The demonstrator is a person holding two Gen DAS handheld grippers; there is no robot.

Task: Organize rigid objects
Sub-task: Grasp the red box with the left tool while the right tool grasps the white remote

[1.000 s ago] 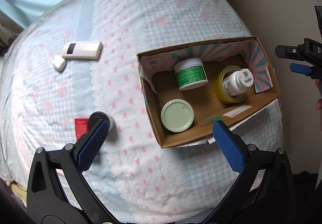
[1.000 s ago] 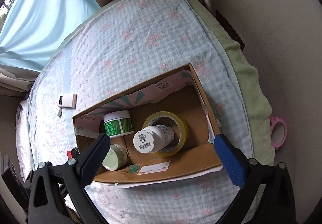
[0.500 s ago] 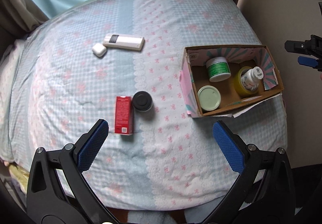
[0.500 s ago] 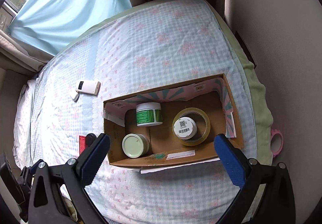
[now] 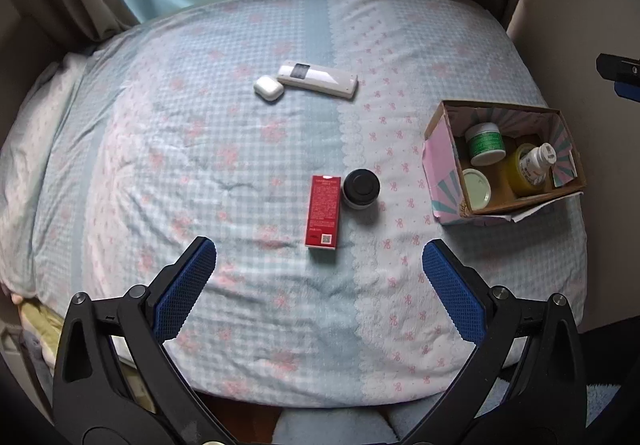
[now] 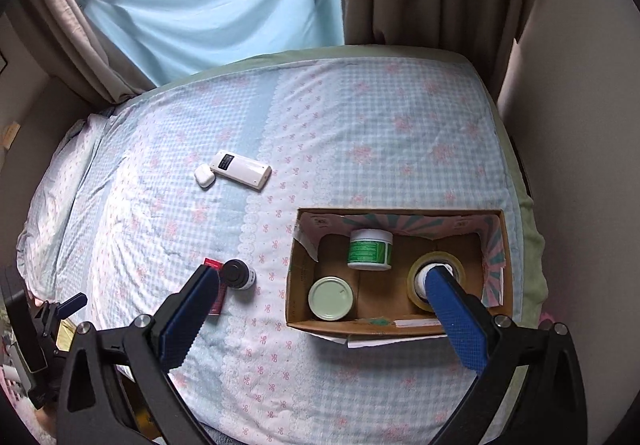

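**Four loose items left on the bed, both grippers empty**

While both grippers hang above the near edge of the bed, neither holds anything: the left gripper has its blue pads spread wide, and the right gripper is spread just as wide over the box end of the bed.

Nearest the left gripper lies a red carton, flat on the quilt with its long side running away from the camera. Touching or just beside its right edge stands a small jar with a black lid. These two look like the next things to collect. Because they sit so close, a pad could knock the jar over when closing on the carton; the safer choice is probably to take the jar first, coming straight down over its lid with the jaws closing from the near and far sides, clear of the carton.

Further right, the cardboard box already holds a green-labelled tub, a pale-lidded jar and a white bottle standing inside a roll of yellow tape. Free floor shows in the middle, so a drop there should fit.

Farthest off, well apart from the box, a white remote rests with a small white earbud case touching its left end.
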